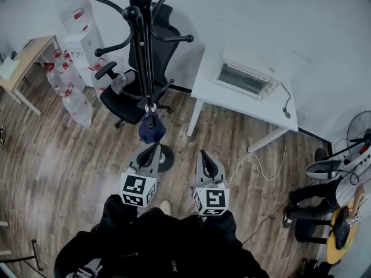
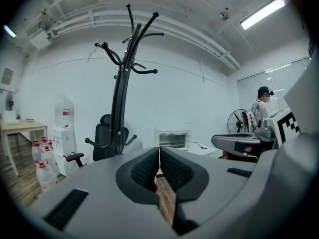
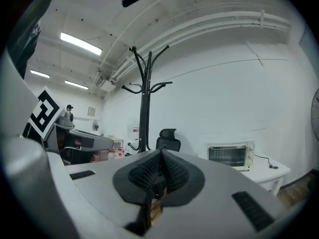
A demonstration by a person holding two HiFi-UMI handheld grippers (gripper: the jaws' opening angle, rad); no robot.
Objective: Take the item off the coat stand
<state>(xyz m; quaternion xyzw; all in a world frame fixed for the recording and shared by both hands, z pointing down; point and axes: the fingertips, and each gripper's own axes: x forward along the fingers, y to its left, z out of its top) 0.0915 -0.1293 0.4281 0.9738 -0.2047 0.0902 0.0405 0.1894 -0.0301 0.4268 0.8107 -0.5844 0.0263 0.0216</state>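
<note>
A black coat stand (image 1: 141, 45) rises in front of me, its hooks spreading at the top. Low on its pole hangs a small dark blue item (image 1: 152, 131). My left gripper (image 1: 154, 147) is just below that item, pointed at it but not touching, its jaws shut on nothing. Further right, my right gripper (image 1: 203, 154) is also shut and empty, well clear of the stand. The left gripper view shows the coat stand (image 2: 119, 108) beyond the closed left gripper (image 2: 159, 158). In the right gripper view the coat stand (image 3: 144, 108) rises behind the closed right gripper (image 3: 162, 166). Neither gripper view shows the blue item.
A black office chair (image 1: 139, 91) sits right behind the stand. A white table (image 1: 214, 91) with a toaster oven (image 1: 243, 79) is at the right, with a cable trailing to the floor. A water dispenser (image 1: 81, 39), bottles (image 1: 66, 83) and a wooden desk (image 1: 29, 54) are at the left. A person (image 1: 324, 196) and a fan (image 1: 362, 126) are at the far right.
</note>
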